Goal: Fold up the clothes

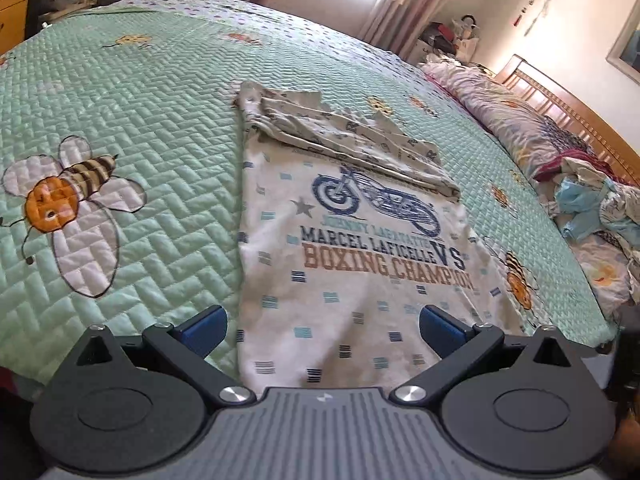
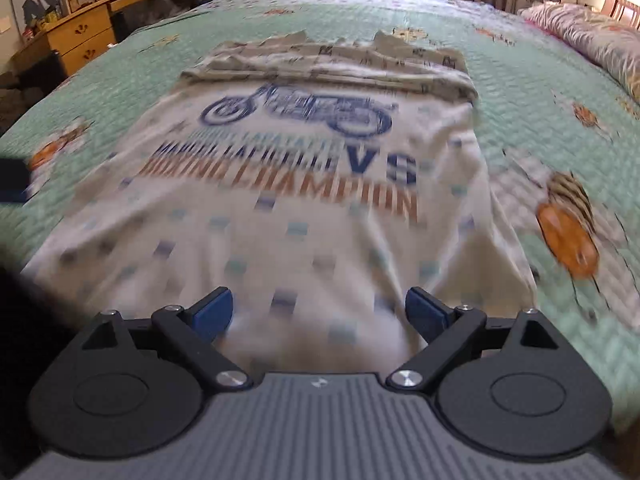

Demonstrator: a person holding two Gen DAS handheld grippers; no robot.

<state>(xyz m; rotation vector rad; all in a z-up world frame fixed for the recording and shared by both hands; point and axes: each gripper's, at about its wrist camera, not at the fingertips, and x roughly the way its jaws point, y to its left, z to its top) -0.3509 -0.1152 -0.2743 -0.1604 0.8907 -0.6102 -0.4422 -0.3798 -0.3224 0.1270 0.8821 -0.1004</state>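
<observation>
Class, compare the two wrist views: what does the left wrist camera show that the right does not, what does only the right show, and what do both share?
Only the left wrist view shows the pile of clothes by the wooden headboard. Only the right wrist view shows the wooden dresser with a framed photo. Both share the printed T-shirt on the green bee quilt, with each gripper, left and right, open above its hem.

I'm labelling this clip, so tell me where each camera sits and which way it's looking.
Left wrist: on the left gripper, low at the shirt's hem, facing up the shirt toward a curtained window; only its open fingers show.
Right wrist: on the right gripper, same hem, facing the desk side; open fingers show, image motion-blurred.
Shared: the printed shirt with sleeves folded in, on the green bee quilt.
</observation>
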